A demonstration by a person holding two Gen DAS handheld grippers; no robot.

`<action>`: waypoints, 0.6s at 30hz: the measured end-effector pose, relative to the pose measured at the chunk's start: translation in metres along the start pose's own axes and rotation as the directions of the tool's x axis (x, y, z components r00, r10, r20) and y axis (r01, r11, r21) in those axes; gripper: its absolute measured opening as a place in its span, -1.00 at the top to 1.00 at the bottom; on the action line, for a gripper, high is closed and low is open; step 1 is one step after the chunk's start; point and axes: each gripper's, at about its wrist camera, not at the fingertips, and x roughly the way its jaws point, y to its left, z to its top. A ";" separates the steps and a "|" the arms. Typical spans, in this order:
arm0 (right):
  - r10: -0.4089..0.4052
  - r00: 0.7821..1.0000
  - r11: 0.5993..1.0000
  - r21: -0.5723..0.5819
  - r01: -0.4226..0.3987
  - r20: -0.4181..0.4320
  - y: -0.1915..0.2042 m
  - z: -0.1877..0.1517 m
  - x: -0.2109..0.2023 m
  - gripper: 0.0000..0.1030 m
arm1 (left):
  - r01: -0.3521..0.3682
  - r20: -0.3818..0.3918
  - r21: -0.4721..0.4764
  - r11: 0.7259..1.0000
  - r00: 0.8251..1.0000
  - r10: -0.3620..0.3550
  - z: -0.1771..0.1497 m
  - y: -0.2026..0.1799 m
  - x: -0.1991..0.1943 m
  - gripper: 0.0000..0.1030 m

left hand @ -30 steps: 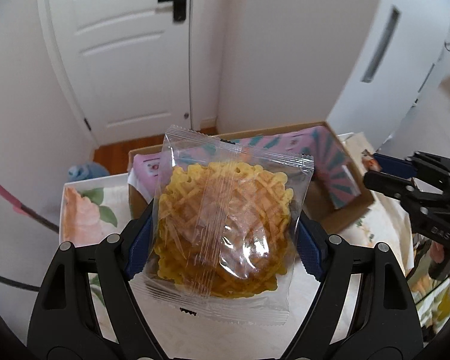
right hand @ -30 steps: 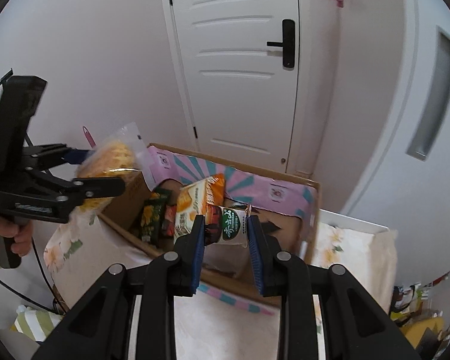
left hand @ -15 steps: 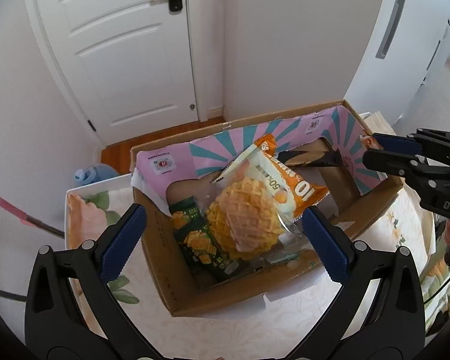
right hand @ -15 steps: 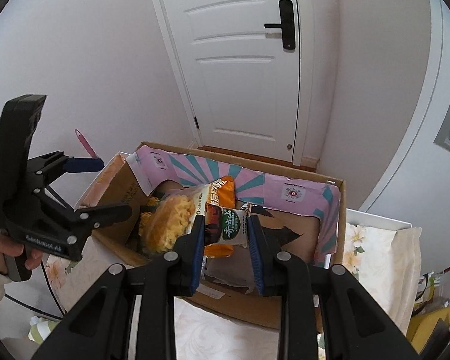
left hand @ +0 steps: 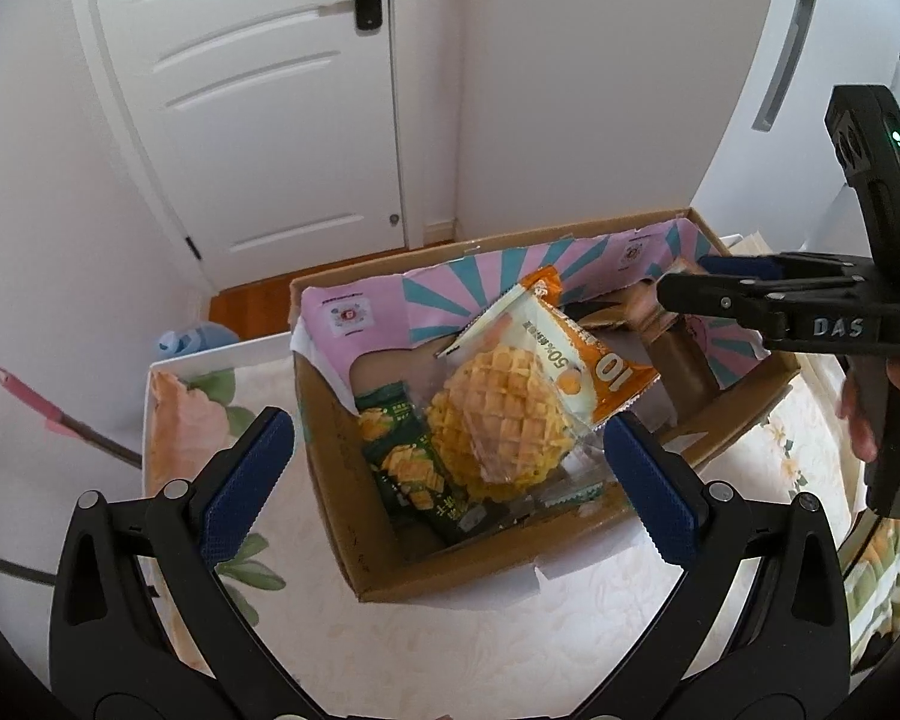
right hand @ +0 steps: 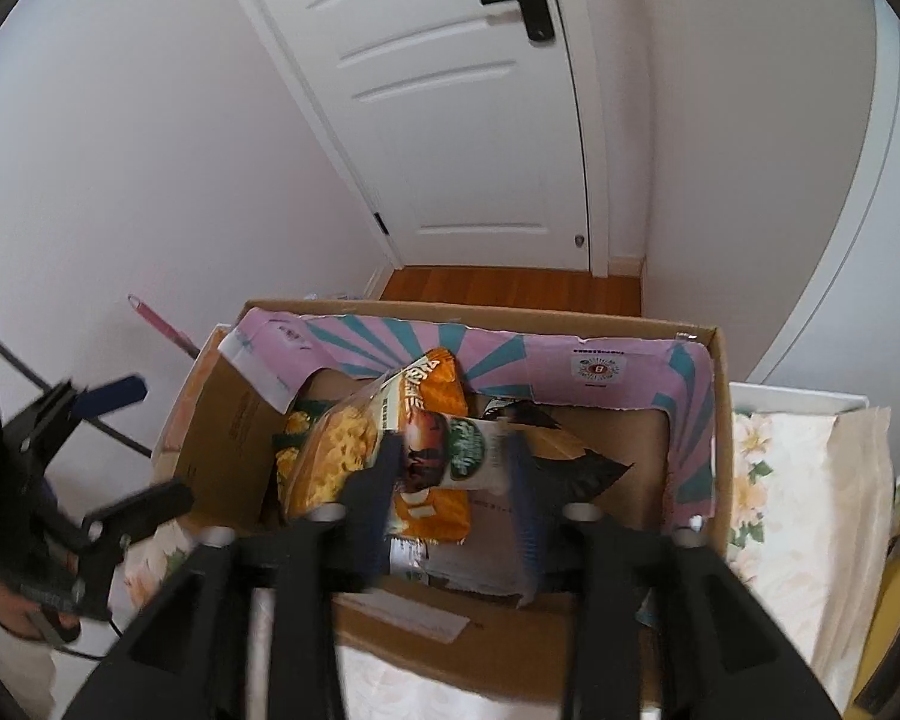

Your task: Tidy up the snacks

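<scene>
A cardboard box [left hand: 450,570] with a pink and teal lining stands on the floral table. In it lie a clear-wrapped yellow waffle [left hand: 507,420], an orange snack bag [left hand: 576,354] and a dark green packet [left hand: 408,462]. My left gripper [left hand: 444,480] is open and empty above the box's near wall. My right gripper [right hand: 453,471] is shut on a small white and green snack packet [right hand: 471,450] and holds it over the box [right hand: 510,654]. In the right wrist view the waffle [right hand: 336,450] and orange bag [right hand: 432,504] lie under it.
The right gripper [left hand: 768,300] reaches over the box's right end in the left wrist view. A white door [right hand: 450,108] and wooden floor [right hand: 510,285] lie beyond. A pink-handled tool [left hand: 60,420] leans at the left. A floral cloth [right hand: 810,510] covers the table.
My left gripper opened and dropped the waffle into the box, then drew back. My right gripper moved forward and down over the box with its packet.
</scene>
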 end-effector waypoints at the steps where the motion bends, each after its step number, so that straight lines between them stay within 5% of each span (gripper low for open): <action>1: -0.005 1.000 1.000 0.017 0.005 0.010 -0.001 0.001 0.000 -0.41 | -0.002 0.003 -0.002 1.000 1.000 0.002 -0.002 0.000 -0.002 -0.99; 4: 0.031 0.999 0.999 0.039 -0.033 0.038 -0.001 -0.002 -0.009 -0.44 | -0.007 0.012 -0.009 1.000 1.000 0.007 -0.007 -0.001 -0.007 -0.99; 18: -0.037 0.995 0.998 -0.056 0.043 0.090 0.026 -0.044 -0.072 -0.44 | -0.054 0.119 -0.075 0.996 0.991 0.062 -0.029 -0.020 -0.077 -0.99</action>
